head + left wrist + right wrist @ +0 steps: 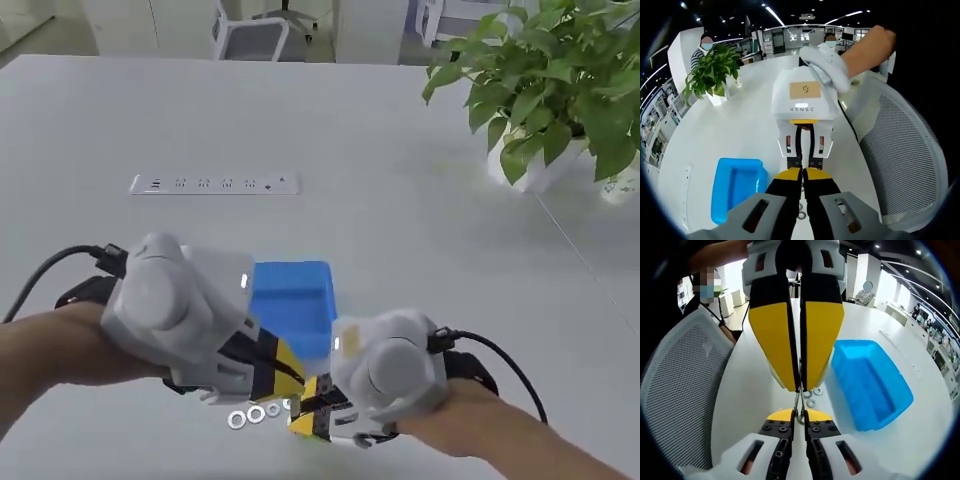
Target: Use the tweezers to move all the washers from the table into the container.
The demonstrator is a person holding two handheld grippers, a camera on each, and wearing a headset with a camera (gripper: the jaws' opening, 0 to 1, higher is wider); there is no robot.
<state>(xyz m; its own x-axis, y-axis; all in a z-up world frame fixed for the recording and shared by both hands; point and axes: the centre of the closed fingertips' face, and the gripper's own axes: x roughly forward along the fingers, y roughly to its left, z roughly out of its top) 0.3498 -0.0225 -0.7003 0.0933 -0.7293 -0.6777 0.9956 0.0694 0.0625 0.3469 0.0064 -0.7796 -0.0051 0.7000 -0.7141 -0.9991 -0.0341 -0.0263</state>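
Right gripper view, bottom centre: your right gripper has its jaws pressed shut on the thin tweezers. Just above, your left gripper hangs from the top of the frame, tip to tip with it, its yellow jaws closed too, the tweezers running into their slit. Three washers lie on the table just right of the tips, outside the blue container at mid-right; farther off in the head view, a power strip sits upper left and a potted plant upper right.

"XENSE" is printed on the right gripper's white body.
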